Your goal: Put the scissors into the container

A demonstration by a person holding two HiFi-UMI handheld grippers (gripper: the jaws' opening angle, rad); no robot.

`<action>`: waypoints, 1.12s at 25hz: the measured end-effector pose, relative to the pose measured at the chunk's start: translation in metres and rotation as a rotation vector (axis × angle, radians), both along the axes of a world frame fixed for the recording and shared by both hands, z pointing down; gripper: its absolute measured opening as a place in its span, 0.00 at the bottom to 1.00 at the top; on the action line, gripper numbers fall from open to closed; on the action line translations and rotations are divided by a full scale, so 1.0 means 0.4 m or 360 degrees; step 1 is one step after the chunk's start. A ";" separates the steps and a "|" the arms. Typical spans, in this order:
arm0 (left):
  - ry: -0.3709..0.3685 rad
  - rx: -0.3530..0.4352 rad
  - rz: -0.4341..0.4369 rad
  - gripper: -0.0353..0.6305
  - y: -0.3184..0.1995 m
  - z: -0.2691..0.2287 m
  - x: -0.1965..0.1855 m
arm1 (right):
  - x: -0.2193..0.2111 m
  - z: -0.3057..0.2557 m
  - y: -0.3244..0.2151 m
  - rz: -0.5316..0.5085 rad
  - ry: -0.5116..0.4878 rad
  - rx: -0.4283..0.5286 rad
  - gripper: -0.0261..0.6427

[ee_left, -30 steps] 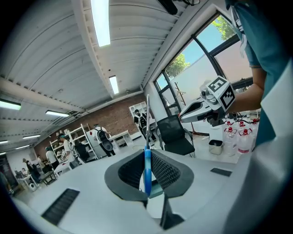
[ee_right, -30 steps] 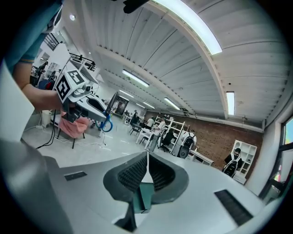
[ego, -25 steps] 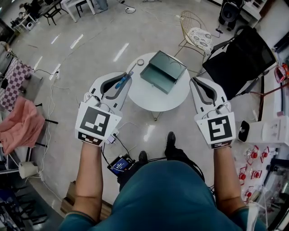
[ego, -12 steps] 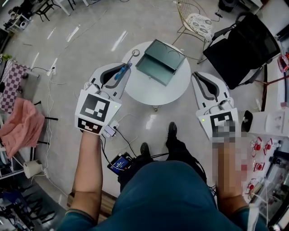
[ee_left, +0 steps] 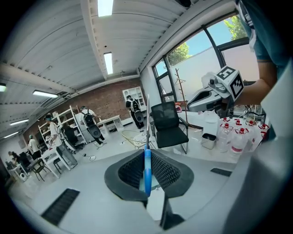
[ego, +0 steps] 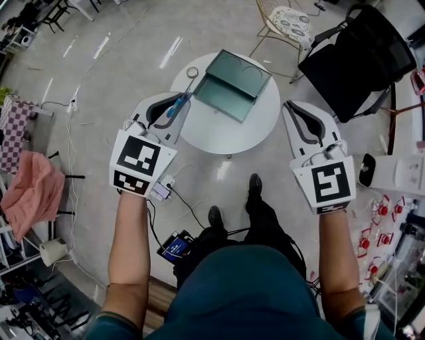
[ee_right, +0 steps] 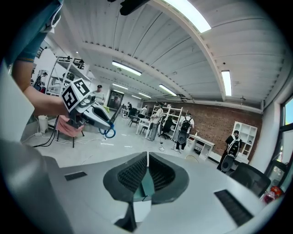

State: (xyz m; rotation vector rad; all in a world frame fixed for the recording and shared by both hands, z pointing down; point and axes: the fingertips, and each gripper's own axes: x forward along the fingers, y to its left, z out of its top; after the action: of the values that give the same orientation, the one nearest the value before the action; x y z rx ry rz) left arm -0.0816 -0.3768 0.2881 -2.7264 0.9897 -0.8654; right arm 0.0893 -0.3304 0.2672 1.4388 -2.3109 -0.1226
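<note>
The scissors (ego: 175,106) have a blue handle, and my left gripper (ego: 180,103) is shut on it at the left rim of the round white table (ego: 219,133). In the left gripper view the blue handle (ee_left: 147,171) stands on edge between the pads, with a thin metal part sticking out past the left gripper (ee_left: 147,153). A grey-green container (ego: 242,70) lies open on the table, just right of the scissors. My right gripper (ego: 290,106) hangs shut and empty off the table's right side. In the right gripper view the right gripper (ee_right: 147,157) has its fingers together.
A black office chair (ego: 358,60) stands right of the table and a wire chair with a cushion (ego: 285,20) behind it. Cables and a power strip (ego: 163,189) lie on the floor near my feet. Pink cloth (ego: 30,192) hangs at left; bottles (ego: 378,246) crowd the right.
Both grippers have sunk and shifted a little while the table and container slid up and left in the head view. The scissors stay held in the left gripper.
</note>
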 end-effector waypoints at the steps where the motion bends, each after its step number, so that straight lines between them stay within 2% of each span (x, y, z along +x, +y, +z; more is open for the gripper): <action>1: -0.0003 -0.0008 0.0002 0.14 -0.009 0.011 0.005 | 0.007 0.013 -0.005 0.0009 -0.0002 -0.0019 0.10; 4: -0.0016 -0.0028 0.0009 0.14 -0.033 0.044 0.027 | 0.033 0.054 -0.017 0.0044 -0.0012 -0.0087 0.10; 8: -0.0039 -0.0052 0.0018 0.14 -0.062 0.087 0.055 | 0.062 0.088 -0.041 0.0028 -0.0016 -0.0077 0.10; 28: -0.0165 -0.0172 0.0070 0.14 -0.189 0.352 0.162 | 0.186 0.334 -0.093 0.0093 -0.0074 -0.0273 0.10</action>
State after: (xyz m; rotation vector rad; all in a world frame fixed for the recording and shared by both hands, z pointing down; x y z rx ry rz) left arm -0.0166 -0.4525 0.4289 -2.7465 0.8850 -1.0702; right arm 0.1637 -0.3675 0.4008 1.4343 -2.2524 0.1243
